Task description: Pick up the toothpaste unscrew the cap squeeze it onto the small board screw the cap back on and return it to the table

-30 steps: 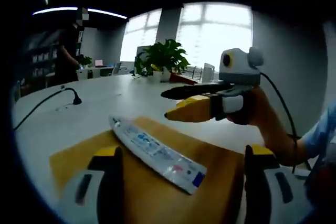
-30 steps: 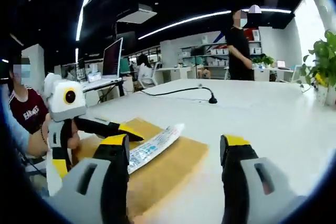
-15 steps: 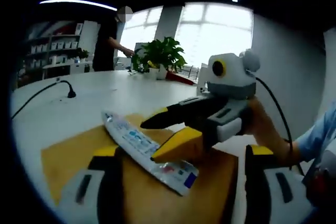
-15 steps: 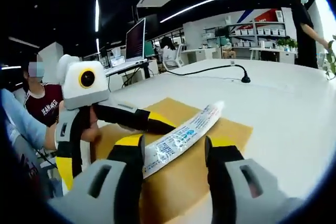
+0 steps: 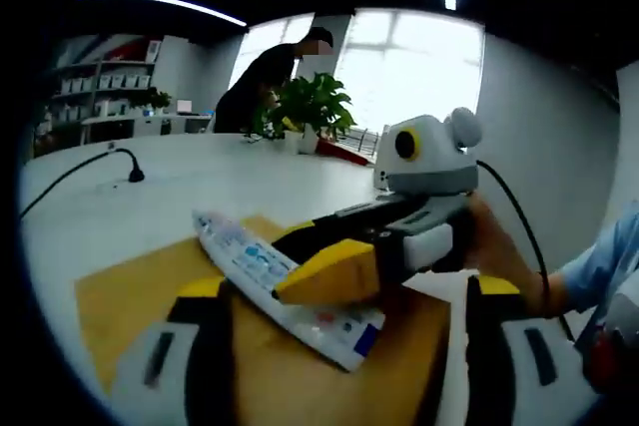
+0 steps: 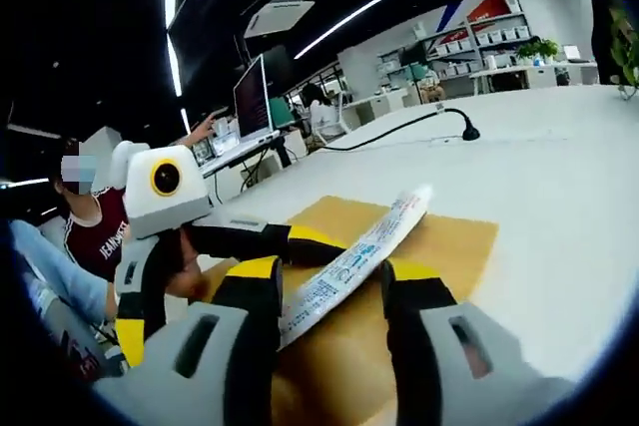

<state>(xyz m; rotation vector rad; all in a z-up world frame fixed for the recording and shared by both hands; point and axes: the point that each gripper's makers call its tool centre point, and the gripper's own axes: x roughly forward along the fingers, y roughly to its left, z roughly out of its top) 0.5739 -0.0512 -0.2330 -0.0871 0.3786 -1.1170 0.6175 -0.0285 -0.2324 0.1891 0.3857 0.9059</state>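
Over the small board [image 6: 439,246], my right claw [image 6: 334,286] pinches the toothpaste [image 6: 354,261]; its cap end is hidden. My left claw [image 5: 344,311] stays spread wide.

We see the right tongs [image 5: 300,271] reaching across the toothpaste [image 5: 285,288] on the small board [image 5: 140,291], our own tongs [image 5: 349,371] spread wide below it.
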